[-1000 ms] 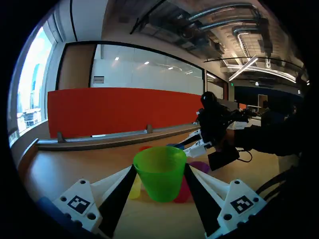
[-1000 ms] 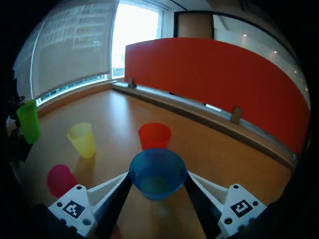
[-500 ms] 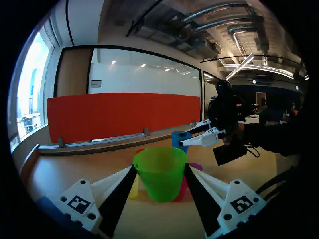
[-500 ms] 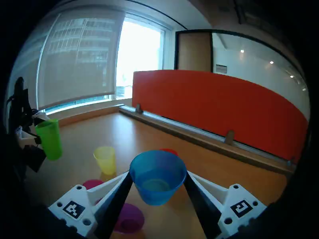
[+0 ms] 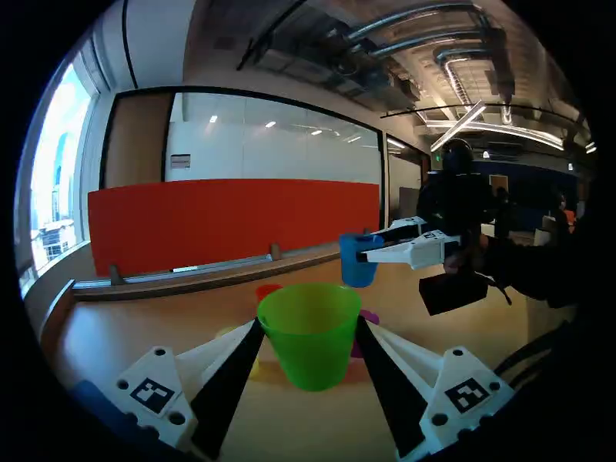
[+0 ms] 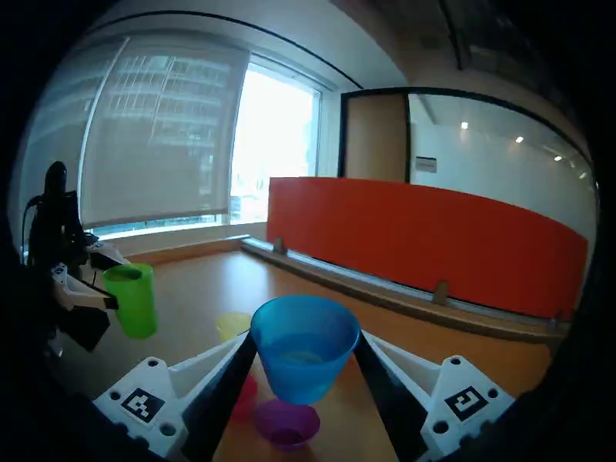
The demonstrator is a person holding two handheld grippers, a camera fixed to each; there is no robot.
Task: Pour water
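Cups, one in each claw.

Left gripper view: my left claw (image 5: 308, 329) is narrowed onto a translucent green plastic cup (image 5: 309, 343). Both fingers press its sides. It stands upright at lower centre of the frame, and I cannot tell what is in it.

Right of centre in the same view, my right claw (image 5: 366, 251) reaches in from the right edge. It grips a translucent blue plastic cup (image 5: 356, 262), upright. That cup sits above and right of the green rim, apart from it.

A small red cup (image 5: 268, 291) peeks over the green rim at the left, and a purple cup (image 5: 368, 316) shows at the right. Both stand on the wooden desk (image 5: 115, 339). A long orange-red partition (image 5: 231, 219) crosses mid-frame behind them.

Right gripper view: the blue cup is at lower centre, clamped between both fingers of the right claw. A shallow pool of water (image 6: 300, 357) lies in its bottom.

At the left edge the left claw holds the green cup level, well apart from the blue one. Below and between them on the desk stand a pale yellow cup (image 6: 229, 323), left of the blue cup, and the purple cup, at bottom centre. A bright window (image 6: 277, 146) fills the upper middle.
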